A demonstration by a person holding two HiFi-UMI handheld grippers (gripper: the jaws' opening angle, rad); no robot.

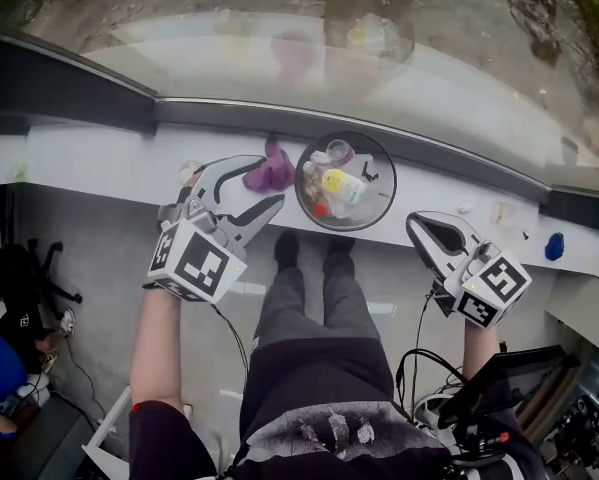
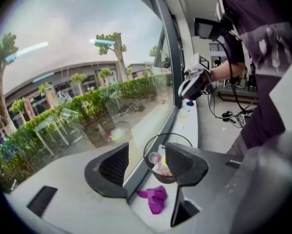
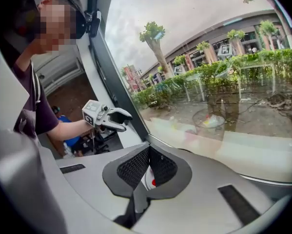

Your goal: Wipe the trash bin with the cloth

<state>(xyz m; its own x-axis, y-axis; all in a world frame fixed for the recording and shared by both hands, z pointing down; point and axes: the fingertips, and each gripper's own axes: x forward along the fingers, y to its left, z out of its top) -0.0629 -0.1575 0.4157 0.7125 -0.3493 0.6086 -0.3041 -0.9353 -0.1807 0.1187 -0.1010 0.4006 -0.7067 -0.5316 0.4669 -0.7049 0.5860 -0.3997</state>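
The left hand-held gripper (image 1: 269, 180) held its jaws apart, gripping nothing. The purple cloth (image 1: 270, 171) lay on the bench (image 1: 109, 163) just ahead of them, and the trash bin (image 1: 381, 196) stood beside its right jaw. The right hand-held gripper (image 1: 419, 226), jaws together and empty, hung right of the bin.

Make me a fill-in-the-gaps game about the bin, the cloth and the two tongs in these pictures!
1. The cloth lying on the white ledge is ____ in colour.
2. The left tongs are ____, with nothing gripped between them.
3. The right tongs are ____, and they hold nothing.
4. The cloth lies beside the bin, on the side nearer the ____ tongs.

Missing words: purple, open, shut, left.
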